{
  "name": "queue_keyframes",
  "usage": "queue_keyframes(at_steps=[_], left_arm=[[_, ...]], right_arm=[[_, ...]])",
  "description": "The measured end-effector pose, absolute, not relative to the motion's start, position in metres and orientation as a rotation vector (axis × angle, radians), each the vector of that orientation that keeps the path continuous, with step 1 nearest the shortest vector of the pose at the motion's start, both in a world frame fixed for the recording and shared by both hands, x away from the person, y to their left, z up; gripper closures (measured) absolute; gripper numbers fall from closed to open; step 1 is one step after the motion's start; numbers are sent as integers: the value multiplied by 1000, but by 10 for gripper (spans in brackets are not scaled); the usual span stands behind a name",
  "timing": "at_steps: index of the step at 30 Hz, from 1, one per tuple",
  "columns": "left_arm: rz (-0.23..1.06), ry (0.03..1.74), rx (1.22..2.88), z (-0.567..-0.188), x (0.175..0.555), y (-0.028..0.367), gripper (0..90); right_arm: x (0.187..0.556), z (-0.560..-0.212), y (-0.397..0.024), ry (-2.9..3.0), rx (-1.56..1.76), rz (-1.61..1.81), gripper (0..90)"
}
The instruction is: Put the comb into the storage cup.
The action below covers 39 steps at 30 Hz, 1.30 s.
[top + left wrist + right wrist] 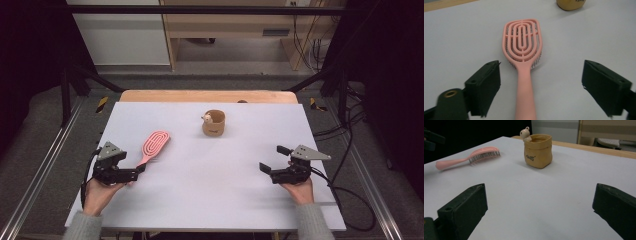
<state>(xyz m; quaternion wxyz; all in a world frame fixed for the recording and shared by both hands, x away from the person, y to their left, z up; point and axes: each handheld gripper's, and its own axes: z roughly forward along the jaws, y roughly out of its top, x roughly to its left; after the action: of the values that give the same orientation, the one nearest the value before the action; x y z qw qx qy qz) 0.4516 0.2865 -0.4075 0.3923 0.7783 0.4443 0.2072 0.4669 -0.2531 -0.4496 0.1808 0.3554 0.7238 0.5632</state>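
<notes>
on the left side of the white counter (210,200) a pink plastic hairbrush with a slotted oval head (152,145) is laid flat, bristles down, its handle pointed toward the near left corner. the left tool (136,172) is held just at the handle's end; in the left gripper view the handle (525,97) runs up between the jaws, which stand wide and clear of it on both sides, so nothing is gripped. the brush is judged to be lying freely, lined up with the tool's axis so that it could be clamped again by a simple closing. the right tool (272,160) is held low over bare counter near the right edge, jaws wide, nothing between them. a small tan pouch-shaped cup with a little bear figure at its rim (214,123) is set upright toward the far middle, well apart from the brush. broad open surface is left between the two tools; the brush's handle lies near the left edge.
</notes>
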Motion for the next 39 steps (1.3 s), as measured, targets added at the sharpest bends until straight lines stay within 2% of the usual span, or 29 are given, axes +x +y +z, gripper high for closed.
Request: queue_keyframes(at_steps=[5, 8, 24, 39], left_arm=[[526, 1117, 1971, -404, 452, 287, 15], [534, 1116, 1966, -400, 452, 288, 0], [553, 1143, 1970, -386, 461, 295, 0], [523, 1189, 2034, -405, 485, 287, 0]], right_arm=[[467, -450, -253, 2045, 1005, 1590, 3], [467, -450, -253, 2045, 1004, 1588, 3], [467, -450, -253, 2047, 1004, 1578, 3], [467, -450, -253, 2048, 1004, 1576, 3]])
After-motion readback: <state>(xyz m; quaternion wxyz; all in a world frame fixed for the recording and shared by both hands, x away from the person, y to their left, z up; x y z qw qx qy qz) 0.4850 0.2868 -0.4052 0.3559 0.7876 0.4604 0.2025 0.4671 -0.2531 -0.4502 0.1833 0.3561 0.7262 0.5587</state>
